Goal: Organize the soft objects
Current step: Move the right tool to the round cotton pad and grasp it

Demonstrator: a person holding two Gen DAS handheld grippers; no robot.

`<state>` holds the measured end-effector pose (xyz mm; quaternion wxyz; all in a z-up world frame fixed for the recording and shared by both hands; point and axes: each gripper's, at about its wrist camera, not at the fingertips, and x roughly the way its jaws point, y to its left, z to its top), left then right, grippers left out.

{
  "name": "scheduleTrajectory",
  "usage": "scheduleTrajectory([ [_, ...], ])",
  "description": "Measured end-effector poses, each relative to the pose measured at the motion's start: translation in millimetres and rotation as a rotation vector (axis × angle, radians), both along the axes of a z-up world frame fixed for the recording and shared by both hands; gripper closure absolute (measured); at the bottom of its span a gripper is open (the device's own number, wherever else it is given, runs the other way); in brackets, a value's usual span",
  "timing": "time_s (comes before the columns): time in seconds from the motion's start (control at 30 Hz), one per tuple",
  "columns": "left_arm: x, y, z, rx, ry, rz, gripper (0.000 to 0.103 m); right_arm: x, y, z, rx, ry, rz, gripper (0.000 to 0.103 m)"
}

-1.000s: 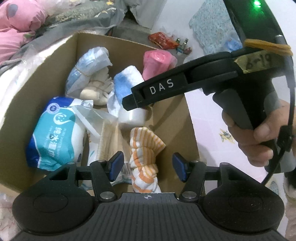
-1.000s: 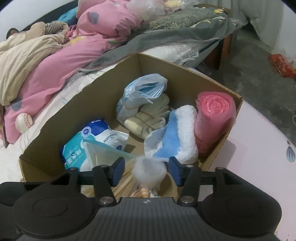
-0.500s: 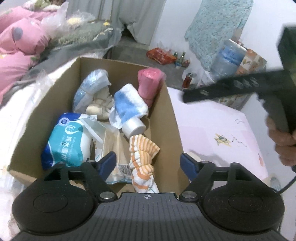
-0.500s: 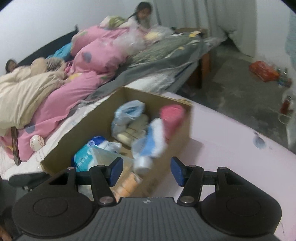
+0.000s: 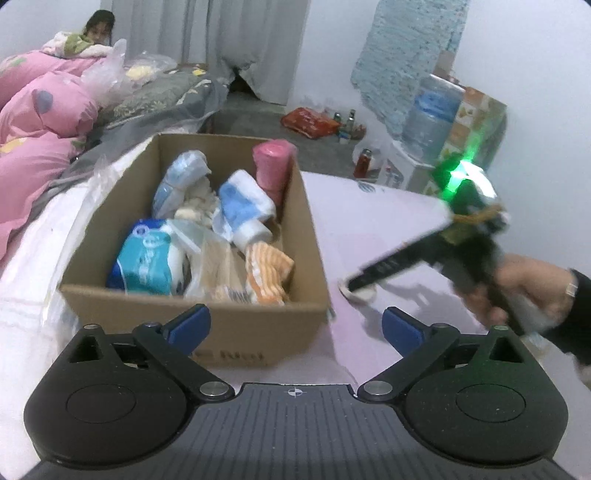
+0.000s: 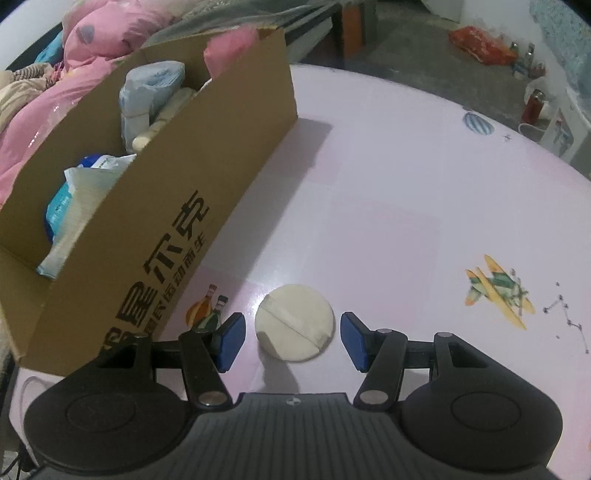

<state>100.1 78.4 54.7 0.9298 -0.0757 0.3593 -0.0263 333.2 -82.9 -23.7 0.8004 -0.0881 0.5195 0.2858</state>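
Note:
A cardboard box (image 5: 258, 332) holds soft things: an orange striped cloth (image 5: 267, 271), a blue wipes pack (image 5: 147, 264), a blue-and-white towel (image 5: 242, 201), a pink roll (image 5: 273, 166) and a bagged pair of gloves (image 5: 181, 184). My left gripper (image 5: 295, 326) hangs in front of the box, its jaws opening wide with nothing between them. A round cream puff (image 6: 295, 326) lies on the pink table (image 6: 406, 184) beside the box (image 6: 166, 206). My right gripper (image 6: 292, 339) is low over the puff, open, its pads either side and not touching. The left wrist view shows the right gripper (image 5: 360, 282) held in a hand (image 5: 524, 291).
A bed with pink bedding (image 5: 40, 122) lies behind the box, and a person (image 5: 98, 33) sits at its far end. A water bottle (image 5: 432, 110) and small bottles (image 5: 347, 123) stand across the floor. The table has plane and balloon stickers (image 6: 496, 291).
My left gripper has drawn back from the orange cloth in the box and its jaws have widened. My right gripper has swung from over the box down to the puff on the table.

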Motion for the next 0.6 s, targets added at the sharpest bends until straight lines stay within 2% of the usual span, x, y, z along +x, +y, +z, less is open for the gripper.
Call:
scheduleTrajectory([
  [0.17, -26, -12, -3, 0.027, -0.008, -0.031, 0.002, 0, 4, -11, -0.025, -0.011, 0.005, 0.038],
  [0.23, -35, -16, -7, 0.036, -0.009, -0.036, 0.002, -5, 5, -12, -0.045, -0.047, 0.023, 0.041],
  [0.3, -44, -22, -10, 0.049, -0.009, -0.049, 0.002, -10, 5, -12, -0.053, -0.066, 0.03, 0.048],
  [0.6, -73, -35, -26, 0.045, 0.003, -0.104, 0.002, -33, 0, -11, -0.087, -0.093, 0.021, 0.064],
])
